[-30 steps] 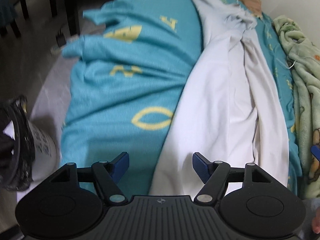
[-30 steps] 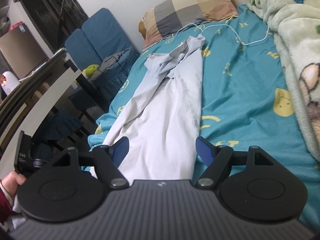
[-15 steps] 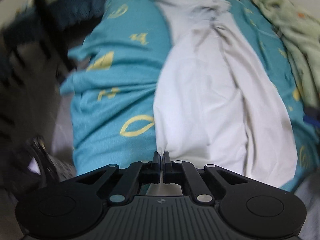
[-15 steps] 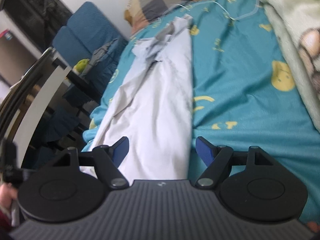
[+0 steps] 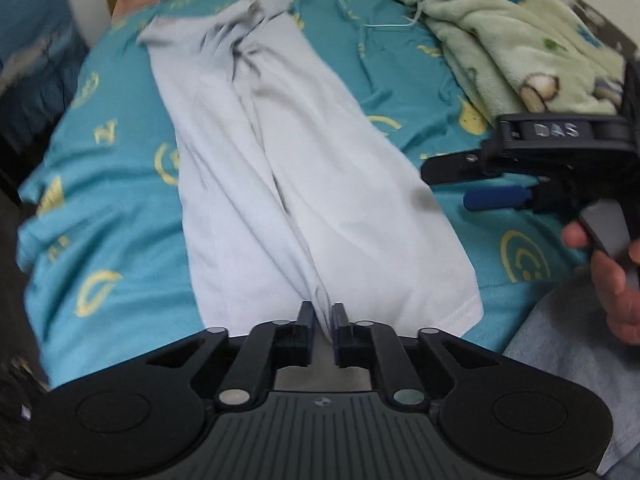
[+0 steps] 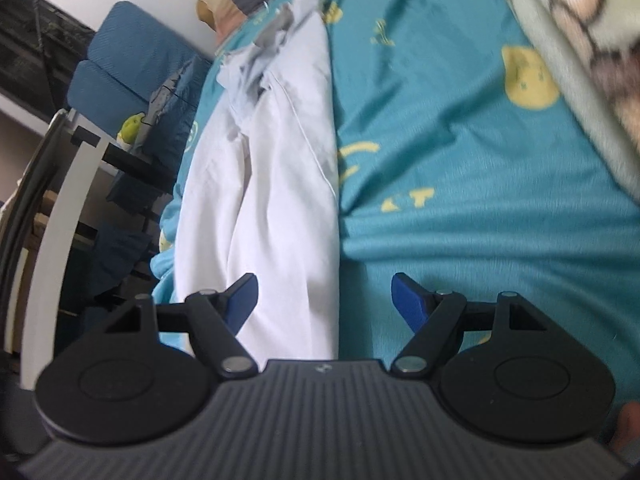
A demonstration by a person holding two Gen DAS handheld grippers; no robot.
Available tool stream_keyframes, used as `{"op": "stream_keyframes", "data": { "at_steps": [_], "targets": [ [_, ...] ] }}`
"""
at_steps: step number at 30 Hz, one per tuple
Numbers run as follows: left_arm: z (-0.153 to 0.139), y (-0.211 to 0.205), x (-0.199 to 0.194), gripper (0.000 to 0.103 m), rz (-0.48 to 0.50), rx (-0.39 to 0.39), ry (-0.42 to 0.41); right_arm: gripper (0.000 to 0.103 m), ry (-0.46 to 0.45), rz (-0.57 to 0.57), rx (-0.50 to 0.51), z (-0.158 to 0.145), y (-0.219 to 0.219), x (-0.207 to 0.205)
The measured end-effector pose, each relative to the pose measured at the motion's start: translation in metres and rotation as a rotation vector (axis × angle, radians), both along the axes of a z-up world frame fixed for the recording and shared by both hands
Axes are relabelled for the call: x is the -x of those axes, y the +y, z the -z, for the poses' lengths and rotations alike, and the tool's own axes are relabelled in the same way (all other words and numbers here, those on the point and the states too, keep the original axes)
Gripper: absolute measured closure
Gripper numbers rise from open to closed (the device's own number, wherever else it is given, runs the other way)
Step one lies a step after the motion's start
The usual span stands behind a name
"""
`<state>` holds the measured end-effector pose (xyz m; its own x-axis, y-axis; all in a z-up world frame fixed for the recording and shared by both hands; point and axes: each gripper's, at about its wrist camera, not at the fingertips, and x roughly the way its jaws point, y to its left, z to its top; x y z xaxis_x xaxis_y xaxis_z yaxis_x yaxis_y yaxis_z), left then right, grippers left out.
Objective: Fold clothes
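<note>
The left gripper (image 5: 322,322) pinches the near hem of the white garment (image 5: 304,184), which runs up the frame's centre over the teal sheet (image 5: 100,208); the right gripper (image 6: 324,300), jaws wide, hovers over its right edge

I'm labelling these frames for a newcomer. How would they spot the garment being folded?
Find the teal bedsheet with yellow prints. Along its middle lies a long white garment, its near hem pinched in the left gripper. Unlike the fluffy green blanket beside it, it is plain and smooth.
</note>
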<state>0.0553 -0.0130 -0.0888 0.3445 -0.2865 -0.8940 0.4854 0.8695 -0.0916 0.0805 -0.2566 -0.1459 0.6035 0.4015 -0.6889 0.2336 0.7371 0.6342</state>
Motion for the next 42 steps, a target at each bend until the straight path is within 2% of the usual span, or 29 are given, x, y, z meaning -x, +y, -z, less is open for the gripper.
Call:
{"op": "stream_keyframes", "data": {
  "at_steps": [2, 4, 6, 8, 12, 14, 16, 19, 21, 22, 23, 24, 25, 27, 29, 36, 40, 42],
  "targets": [
    [-0.004, 0.017, -0.003, 0.056, -0.051, 0.095, 0.023, 0.027, 0.015, 0.011, -0.028, 0.003, -0.003, 0.001],
    [-0.009, 0.039, -0.006, 0.045, -0.131, 0.178, 0.004, 0.027, 0.024, 0.015, -0.050, 0.006, -0.003, 0.001],
    [-0.010, 0.057, -0.014, 0.035, -0.223, 0.204, -0.017, 0.026, 0.035, 0.003, -0.064, 0.008, 0.000, 0.000],
    [-0.004, 0.069, -0.023, 0.034, -0.310, 0.194, -0.013, 0.026, 0.045, -0.033, -0.064, 0.010, 0.007, -0.004],
    [0.018, 0.078, -0.041, 0.032, -0.386, 0.187, 0.094, 0.027, 0.055, -0.117, -0.065, 0.012, 0.023, -0.007],
    [0.027, 0.078, -0.046, 0.032, -0.404, 0.201, 0.138, 0.033, 0.076, -0.163, -0.070, 0.015, 0.030, -0.008],
    [0.032, 0.077, -0.045, 0.031, -0.398, 0.214, 0.145, 0.035, 0.096, -0.209, -0.059, 0.017, 0.037, -0.009],
    [0.035, 0.075, -0.040, 0.032, -0.370, 0.246, 0.168, 0.050, 0.100, -0.280, -0.050, 0.015, 0.049, -0.009],
    [0.036, 0.073, -0.037, 0.036, -0.349, 0.263, 0.192, 0.058, 0.093, -0.315, -0.047, 0.013, 0.057, -0.006],
    [0.036, 0.073, -0.036, 0.038, -0.338, 0.272, 0.204, 0.065, 0.091, -0.322, -0.042, 0.012, 0.058, -0.005],
    [0.036, 0.072, -0.035, 0.044, -0.332, 0.277, 0.210, 0.079, 0.090, -0.330, -0.037, 0.011, 0.059, -0.004],
    [0.036, 0.072, -0.035, 0.054, -0.331, 0.280, 0.212, 0.086, 0.089, -0.337, -0.032, 0.010, 0.061, -0.003],
    [0.034, 0.073, -0.035, 0.059, -0.331, 0.289, 0.210, 0.089, 0.086, -0.343, -0.025, 0.009, 0.062, -0.002],
    [0.028, 0.076, -0.035, 0.077, -0.332, 0.321, 0.200, 0.092, 0.069, -0.346, -0.010, 0.007, 0.062, -0.001],
    [0.022, 0.079, -0.034, 0.091, -0.333, 0.353, 0.190, 0.094, 0.050, -0.339, -0.009, 0.004, 0.060, -0.001],
    [-0.003, 0.091, -0.031, 0.097, -0.338, 0.468, 0.151, 0.095, -0.073, -0.261, -0.033, -0.017, 0.041, 0.007],
    [-0.038, 0.097, -0.018, 0.098, -0.376, 0.561, 0.108, 0.097, -0.154, -0.206, -0.081, -0.035, 0.028, 0.022],
    [-0.055, 0.103, -0.009, 0.098, -0.386, 0.581, 0.080, 0.097, -0.192, -0.189, -0.084, -0.047, 0.025, 0.031]
  ]
}}
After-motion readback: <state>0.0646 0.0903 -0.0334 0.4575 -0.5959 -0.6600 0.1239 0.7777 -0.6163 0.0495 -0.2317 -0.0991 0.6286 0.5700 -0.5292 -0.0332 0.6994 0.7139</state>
